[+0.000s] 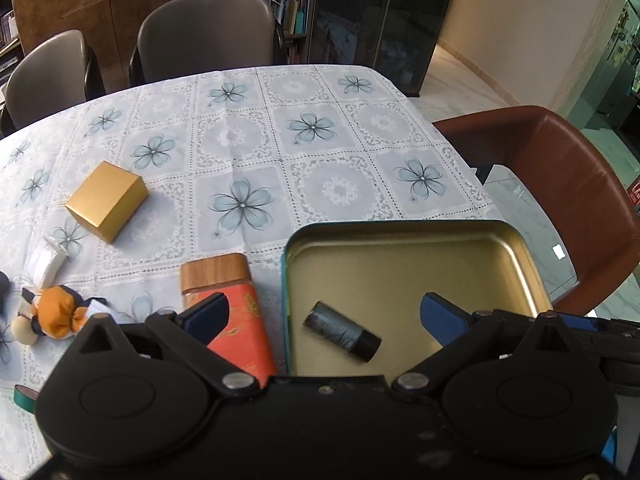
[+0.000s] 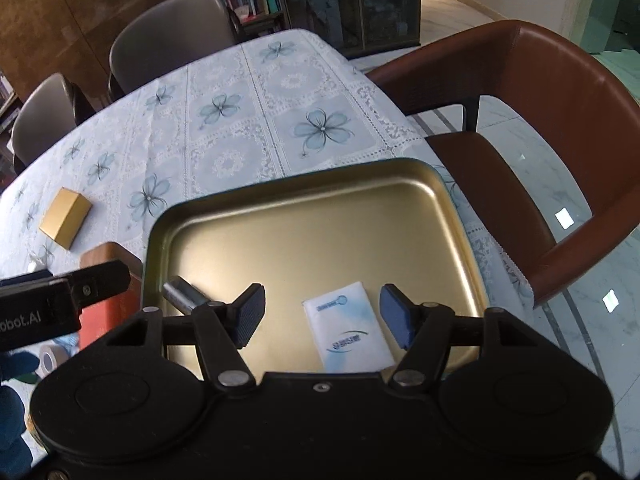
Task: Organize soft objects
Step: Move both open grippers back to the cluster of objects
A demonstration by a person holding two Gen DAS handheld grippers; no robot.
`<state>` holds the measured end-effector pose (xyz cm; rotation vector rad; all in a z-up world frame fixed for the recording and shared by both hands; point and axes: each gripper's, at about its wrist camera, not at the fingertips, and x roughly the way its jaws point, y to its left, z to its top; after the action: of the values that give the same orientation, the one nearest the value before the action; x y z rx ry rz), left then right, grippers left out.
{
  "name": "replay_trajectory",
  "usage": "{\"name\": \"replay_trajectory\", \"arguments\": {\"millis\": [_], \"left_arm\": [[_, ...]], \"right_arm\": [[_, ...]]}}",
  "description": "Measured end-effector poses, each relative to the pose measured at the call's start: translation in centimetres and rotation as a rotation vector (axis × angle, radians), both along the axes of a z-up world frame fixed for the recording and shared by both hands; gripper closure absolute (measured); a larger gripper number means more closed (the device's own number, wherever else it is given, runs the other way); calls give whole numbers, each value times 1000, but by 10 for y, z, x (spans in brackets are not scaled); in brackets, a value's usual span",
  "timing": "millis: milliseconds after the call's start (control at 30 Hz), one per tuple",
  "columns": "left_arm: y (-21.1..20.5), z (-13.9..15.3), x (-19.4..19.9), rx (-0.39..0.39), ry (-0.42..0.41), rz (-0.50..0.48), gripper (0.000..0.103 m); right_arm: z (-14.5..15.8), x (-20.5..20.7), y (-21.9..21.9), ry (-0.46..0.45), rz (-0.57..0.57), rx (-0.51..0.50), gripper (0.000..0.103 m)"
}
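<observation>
A shallow gold tin (image 1: 400, 227) with a teal outside sits near the table's right edge. A dark cylinder (image 1: 342, 334) lies on the tin's floor between the wide-spread fingers of my left gripper (image 1: 326, 311), which is open and touches nothing. In the right wrist view a white and blue tissue packet (image 2: 348, 332) lies flat in the same tin (image 2: 280, 190). My right gripper (image 2: 323, 314) stands open around the packet, with a gap at the left pad. A small orange plush doll (image 1: 52, 316) and a white soft bundle (image 1: 46, 260) lie on the cloth at the left.
A red box with a wooden lid (image 1: 228, 304) lies against the tin's left side. A gold box (image 1: 106, 200) stands further back, a green tape roll (image 1: 24, 398) near the front left. A brown chair (image 1: 560, 184) stands at the right, and grey chairs (image 1: 204, 32) behind the table.
</observation>
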<state>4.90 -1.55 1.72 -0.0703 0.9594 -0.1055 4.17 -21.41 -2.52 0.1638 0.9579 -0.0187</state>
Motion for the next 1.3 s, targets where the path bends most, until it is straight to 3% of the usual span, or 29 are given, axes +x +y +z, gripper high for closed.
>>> {"name": "replay_trajectory", "arguments": {"millis": [133, 400, 633, 1033, 1300], "left_arm": [[17, 5, -13, 27, -23, 14, 1], [85, 5, -40, 8, 43, 73, 1], [167, -2, -70, 36, 70, 180, 1], [300, -44, -107, 50, 185, 319, 2], [335, -71, -108, 36, 254, 305, 2]], "right_arm": [[1, -3, 17, 12, -2, -26, 42], [10, -14, 85, -14, 172, -115, 42], [9, -22, 157, 27, 292, -83, 42], [-11, -33, 273, 73, 441, -104, 43], [-41, -20, 317, 190, 480, -75, 44]]}}
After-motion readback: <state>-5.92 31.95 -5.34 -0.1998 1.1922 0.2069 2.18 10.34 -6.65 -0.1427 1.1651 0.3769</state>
